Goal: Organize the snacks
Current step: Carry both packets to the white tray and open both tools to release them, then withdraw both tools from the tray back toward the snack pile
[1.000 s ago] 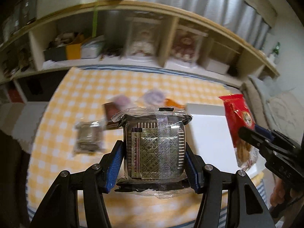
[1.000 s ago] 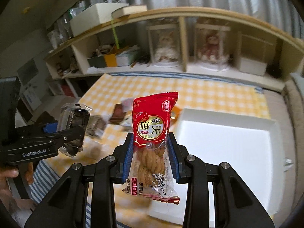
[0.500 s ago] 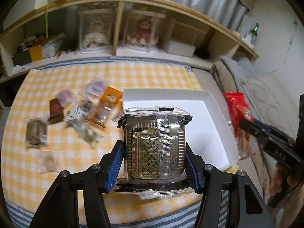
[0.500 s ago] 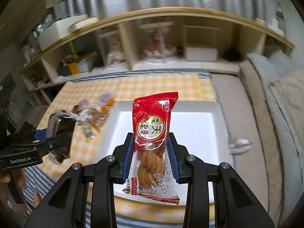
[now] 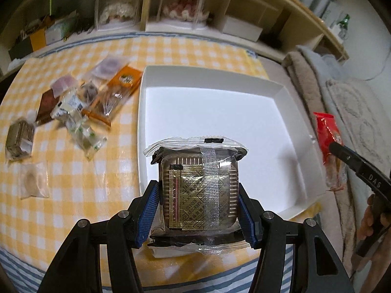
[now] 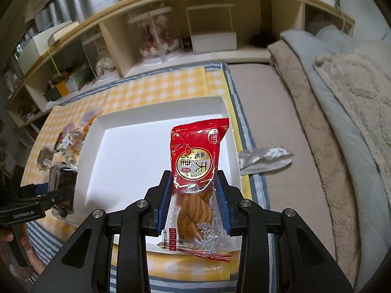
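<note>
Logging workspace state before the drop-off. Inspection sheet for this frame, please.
Surface: table in yellow checked cloth.
Job's things: white tray, nothing in it; square foil-tray snack; red twist-pastry packet.
Clutter: heap of loose wrapped snacks left of the tray; crumpled silver wrapper off its right side.
Grippers: left gripper shut on the foil-tray snack; right gripper shut on the red packet; both over the tray's near edge.
Cables: nothing seen.
Surroundings: wooden shelf, dolls in clear cases, folded blankets.
</note>
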The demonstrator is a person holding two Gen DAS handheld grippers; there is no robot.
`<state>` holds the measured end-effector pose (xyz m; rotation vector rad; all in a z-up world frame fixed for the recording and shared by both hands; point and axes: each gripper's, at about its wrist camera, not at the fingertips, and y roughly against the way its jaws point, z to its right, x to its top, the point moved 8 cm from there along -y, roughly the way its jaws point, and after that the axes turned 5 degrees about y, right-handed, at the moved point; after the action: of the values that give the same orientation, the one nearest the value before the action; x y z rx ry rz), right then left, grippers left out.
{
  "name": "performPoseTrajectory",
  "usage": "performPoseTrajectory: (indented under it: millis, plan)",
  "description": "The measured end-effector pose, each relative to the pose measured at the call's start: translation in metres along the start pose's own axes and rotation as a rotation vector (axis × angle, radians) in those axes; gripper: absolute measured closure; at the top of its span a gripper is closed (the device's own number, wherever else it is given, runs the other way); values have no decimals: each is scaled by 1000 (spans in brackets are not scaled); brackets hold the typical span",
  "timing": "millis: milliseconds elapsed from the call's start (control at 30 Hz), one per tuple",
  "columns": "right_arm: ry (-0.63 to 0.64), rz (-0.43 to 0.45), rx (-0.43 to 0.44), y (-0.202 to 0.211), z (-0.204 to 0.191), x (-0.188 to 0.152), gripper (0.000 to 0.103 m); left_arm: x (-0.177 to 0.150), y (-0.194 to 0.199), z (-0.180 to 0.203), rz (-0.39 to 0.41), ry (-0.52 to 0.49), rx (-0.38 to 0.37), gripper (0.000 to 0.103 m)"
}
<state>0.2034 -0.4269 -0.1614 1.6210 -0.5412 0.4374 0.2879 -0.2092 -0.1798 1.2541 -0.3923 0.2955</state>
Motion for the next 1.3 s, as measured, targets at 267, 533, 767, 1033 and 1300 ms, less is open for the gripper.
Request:
performPoseTrajectory:
  millis: [267, 533, 767, 1033, 1300]
  plan:
    - [21, -32, 20, -30, -3, 5, 62, 9, -13, -5, 37, -11, 9, 38]
    - [22, -57, 19, -35, -6, 2, 31, 1, -8, -7, 34, -45, 19, 8]
    - [37, -60, 5, -22, -6, -14, 0, -1, 7, -3, 43, -71, 8, 0]
    - [73, -4, -13, 5, -15, -17, 0, -6, 32, -1, 83, -87, -11, 0]
    - [83, 29, -25, 26, -24, -13, 0, -13, 68, 1, 124, -100, -27, 0]
